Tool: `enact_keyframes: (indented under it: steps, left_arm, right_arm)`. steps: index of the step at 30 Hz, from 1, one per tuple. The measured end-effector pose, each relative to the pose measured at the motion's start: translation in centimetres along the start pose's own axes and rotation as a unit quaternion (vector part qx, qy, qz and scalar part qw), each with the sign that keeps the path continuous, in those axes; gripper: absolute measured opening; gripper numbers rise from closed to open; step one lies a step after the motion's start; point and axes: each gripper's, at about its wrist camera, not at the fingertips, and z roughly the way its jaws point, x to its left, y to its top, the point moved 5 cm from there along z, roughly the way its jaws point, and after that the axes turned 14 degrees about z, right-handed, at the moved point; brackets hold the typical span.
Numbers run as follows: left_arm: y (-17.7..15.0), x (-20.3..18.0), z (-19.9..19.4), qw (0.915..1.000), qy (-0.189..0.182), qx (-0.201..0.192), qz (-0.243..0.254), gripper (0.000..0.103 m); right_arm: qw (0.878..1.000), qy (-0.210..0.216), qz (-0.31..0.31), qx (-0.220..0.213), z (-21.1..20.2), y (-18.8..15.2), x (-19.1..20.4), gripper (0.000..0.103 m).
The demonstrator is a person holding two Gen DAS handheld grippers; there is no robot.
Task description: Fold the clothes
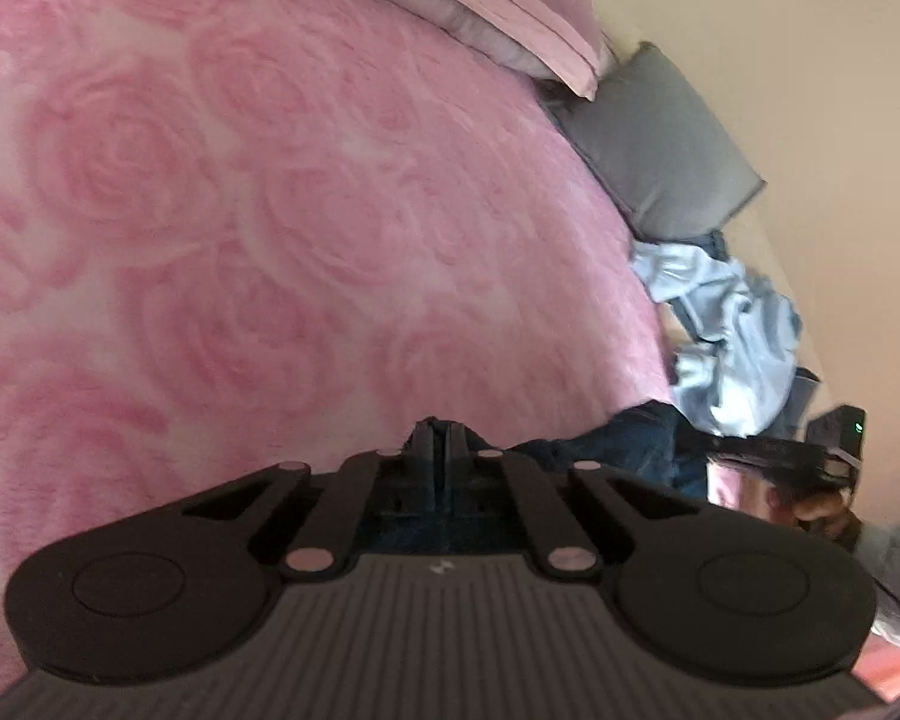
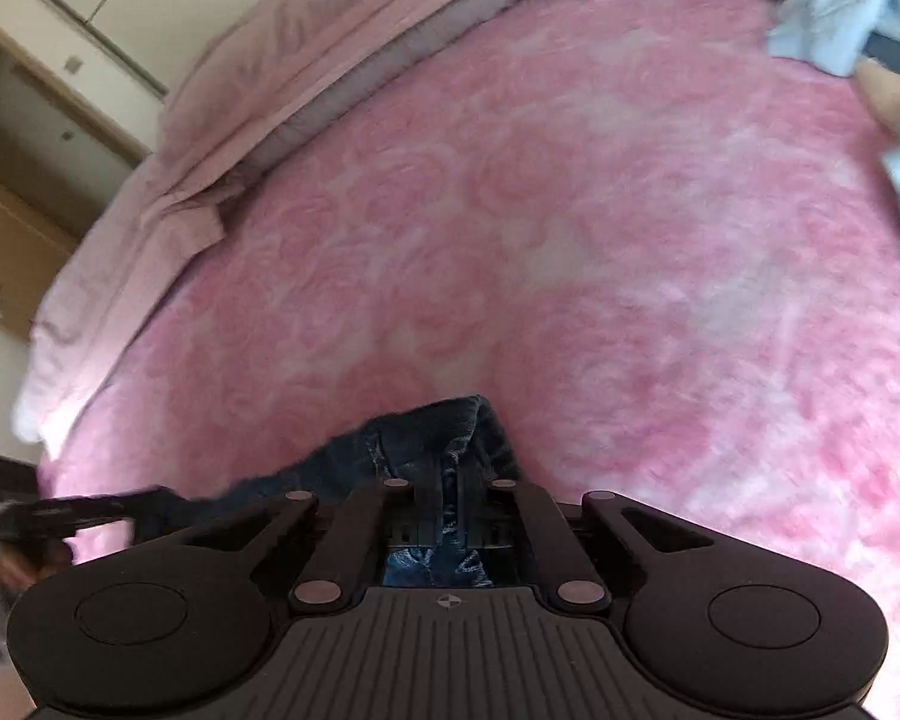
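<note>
My left claw (image 1: 440,441) is pinched tight, angled downward. My right claw (image 2: 450,480) is clamped too, tilted down, fabric caught between its fingers. Both sit side by side, near each other.

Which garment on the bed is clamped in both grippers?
The dark blue denim garment, pinched by the right gripper and left gripper; the light blue garment lies crumpled, untouched.
</note>
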Motion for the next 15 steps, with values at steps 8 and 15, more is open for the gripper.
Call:
enact_keyframes:
  steps: [8,15]
  left_arm:
    - [-1.2,1.5,1.1,0.997,0.069,0.009,-0.033,0.015]
    - [-3.4,3.7,-3.5,0.9965,0.041,0.048,-0.055,0.043]
  right_arm:
    - [0.998,-0.059,0.008,-0.006,1.8,-0.4,0.1,0.003]
    - [0.999,-0.022,0.024,0.007,0.6,0.1,0.1,0.051]
